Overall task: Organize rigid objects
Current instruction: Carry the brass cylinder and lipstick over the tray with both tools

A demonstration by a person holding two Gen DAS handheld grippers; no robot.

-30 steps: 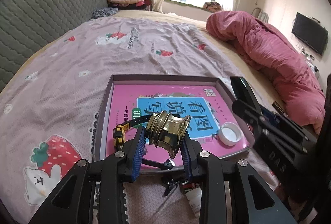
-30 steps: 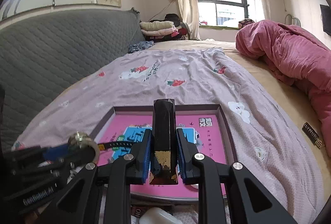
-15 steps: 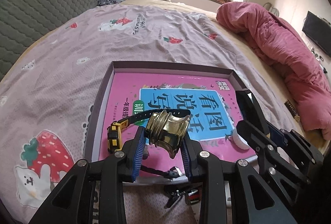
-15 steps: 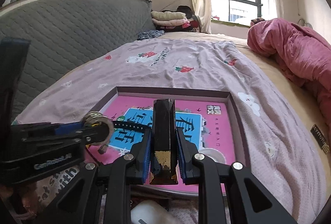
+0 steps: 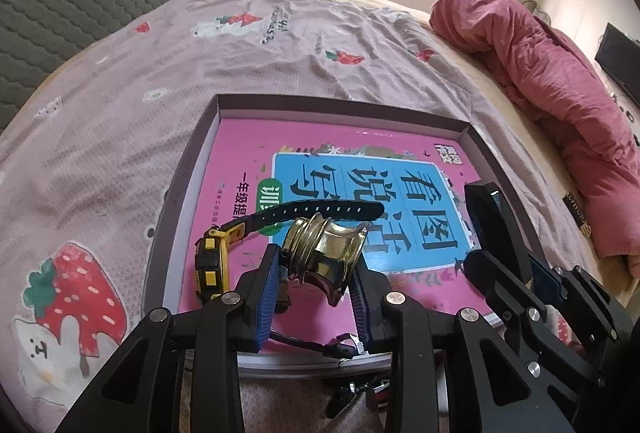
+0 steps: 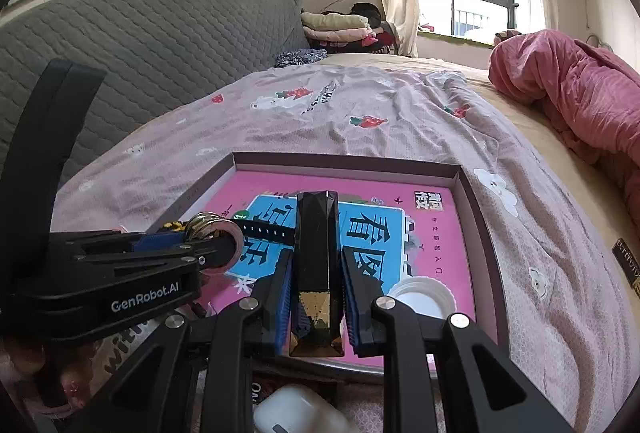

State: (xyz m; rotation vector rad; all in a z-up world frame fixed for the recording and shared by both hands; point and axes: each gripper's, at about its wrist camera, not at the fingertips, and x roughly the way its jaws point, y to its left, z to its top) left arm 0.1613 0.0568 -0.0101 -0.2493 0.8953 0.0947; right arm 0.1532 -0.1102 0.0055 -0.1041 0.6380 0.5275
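Observation:
My left gripper (image 5: 316,273) is shut on a shiny brass spool-shaped piece (image 5: 326,253) and holds it over the near part of a shallow purple tray (image 5: 188,169) lined with a pink book. A yellow and black watch (image 5: 212,265) lies in the tray just left of the piece. My right gripper (image 6: 316,285) is shut on a tall black faceted bar (image 6: 316,233) with gold at its base, over the tray's (image 6: 476,201) near edge. A white cap (image 6: 420,297) lies in the tray at the right. The left gripper shows in the right wrist view (image 6: 208,245).
The tray sits on a lilac strawberry-print bedsheet (image 5: 120,113). A pink quilt (image 5: 540,73) is heaped at the right. A white earbud case (image 6: 296,409) and small dark items lie on the bed in front of the tray. A grey quilted headboard (image 6: 140,45) stands at the left.
Both grippers have moved forward and lower over the tray, each still holding its object. The right gripper now hides the white cap in the left wrist view.

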